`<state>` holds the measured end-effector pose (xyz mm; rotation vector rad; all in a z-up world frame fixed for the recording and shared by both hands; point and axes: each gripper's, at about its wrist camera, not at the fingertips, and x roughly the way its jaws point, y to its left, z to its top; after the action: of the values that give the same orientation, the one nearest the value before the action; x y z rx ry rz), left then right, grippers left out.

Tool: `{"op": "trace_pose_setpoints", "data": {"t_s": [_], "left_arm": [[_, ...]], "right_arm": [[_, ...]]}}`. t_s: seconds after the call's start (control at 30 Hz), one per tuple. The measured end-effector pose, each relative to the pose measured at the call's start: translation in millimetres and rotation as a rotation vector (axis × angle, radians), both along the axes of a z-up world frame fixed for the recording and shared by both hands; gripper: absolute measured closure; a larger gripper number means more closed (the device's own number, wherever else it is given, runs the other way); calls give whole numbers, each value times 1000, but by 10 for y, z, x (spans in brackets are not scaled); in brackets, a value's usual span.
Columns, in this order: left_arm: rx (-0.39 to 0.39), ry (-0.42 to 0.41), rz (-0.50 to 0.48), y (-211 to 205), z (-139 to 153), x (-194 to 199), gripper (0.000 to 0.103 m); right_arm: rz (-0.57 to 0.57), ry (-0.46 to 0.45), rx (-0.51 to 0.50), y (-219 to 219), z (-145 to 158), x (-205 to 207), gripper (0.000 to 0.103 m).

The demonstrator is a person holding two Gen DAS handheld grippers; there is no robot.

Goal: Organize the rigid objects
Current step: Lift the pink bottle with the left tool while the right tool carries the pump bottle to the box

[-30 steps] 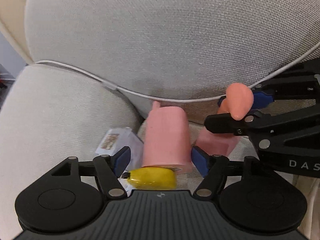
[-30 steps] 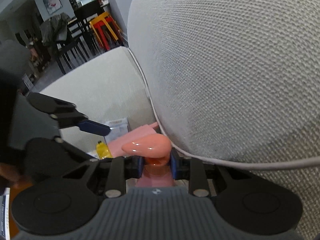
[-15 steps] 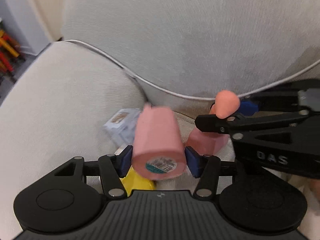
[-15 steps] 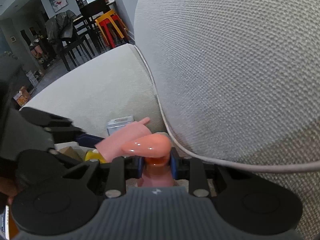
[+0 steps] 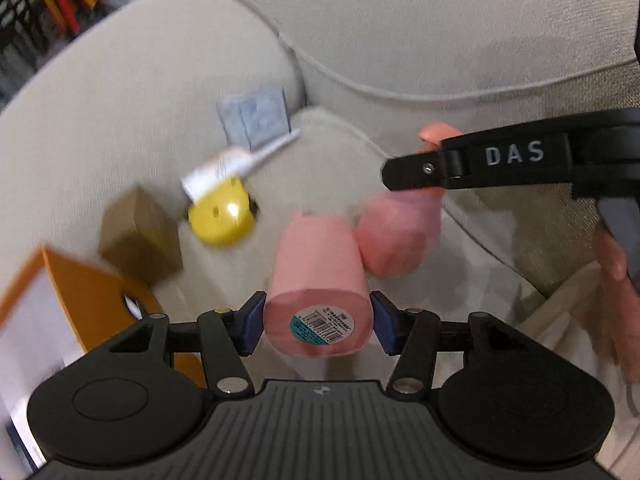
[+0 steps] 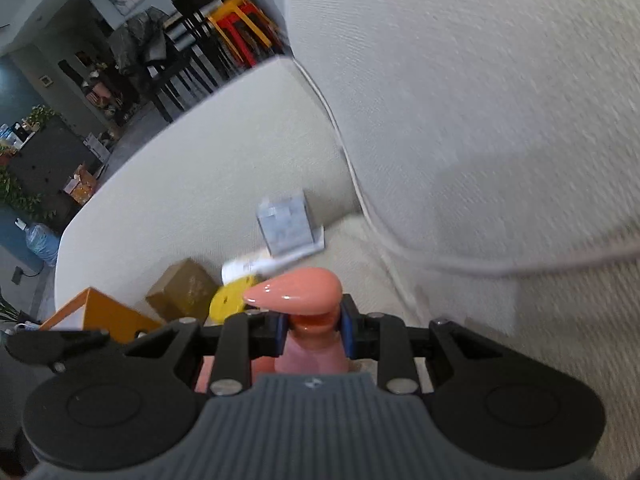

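Note:
My left gripper [image 5: 316, 326] is shut on a pink bottle [image 5: 318, 280] lying along my fingers, its barcoded base toward the camera, lifted above the sofa seat. My right gripper [image 6: 312, 330] is shut on the neck of a second pink pump bottle [image 6: 308, 304], just under its orange pump head. In the left wrist view that pump bottle [image 5: 400, 236] hangs beside the first one, under the right gripper's black arm [image 5: 500, 164].
On the beige sofa seat [image 5: 332, 168] lie a yellow round object [image 5: 222, 216], a white tube [image 5: 236, 162], a grey-blue box [image 5: 256, 118], a brown box [image 5: 140, 236] and an orange box [image 5: 80, 304]. The sofa back cushion [image 6: 480, 100] rises behind.
Both grippers have lifted and pulled back from the sofa corner with their pink bottles. The yellow object, tube and boxes on the seat have come into view.

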<state>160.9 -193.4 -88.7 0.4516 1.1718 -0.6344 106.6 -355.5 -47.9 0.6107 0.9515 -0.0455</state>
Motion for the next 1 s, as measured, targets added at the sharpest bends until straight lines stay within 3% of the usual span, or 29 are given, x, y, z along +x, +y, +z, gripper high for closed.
{"op": "trace_pose_setpoints", "data": {"t_s": [0.13,0.37,0.63,0.73,0.83,1.0], "left_arm": [[17,41,32,52,-59,-115,40],[42,38,9,-39,-194,-11,33],[87,-21,-36,-246,-200,98,29],[95,-24,-48,-297,-222,147,31],[82,-39,-80,-334,-195,128,43],[66,-131,-109,-251,-85,-74,43]], "right_arm": [[-25,49,72,-4,-39,-106,78],[-6,17,-43,163,67,-274,78],[-72,-14,-10,44,54,-291,78],[-71,-3,-23,55,26,-247,77],[-65,-9,-33,81,22,-211,77],[-66,-16,-38,77,18,-191,77]]}}
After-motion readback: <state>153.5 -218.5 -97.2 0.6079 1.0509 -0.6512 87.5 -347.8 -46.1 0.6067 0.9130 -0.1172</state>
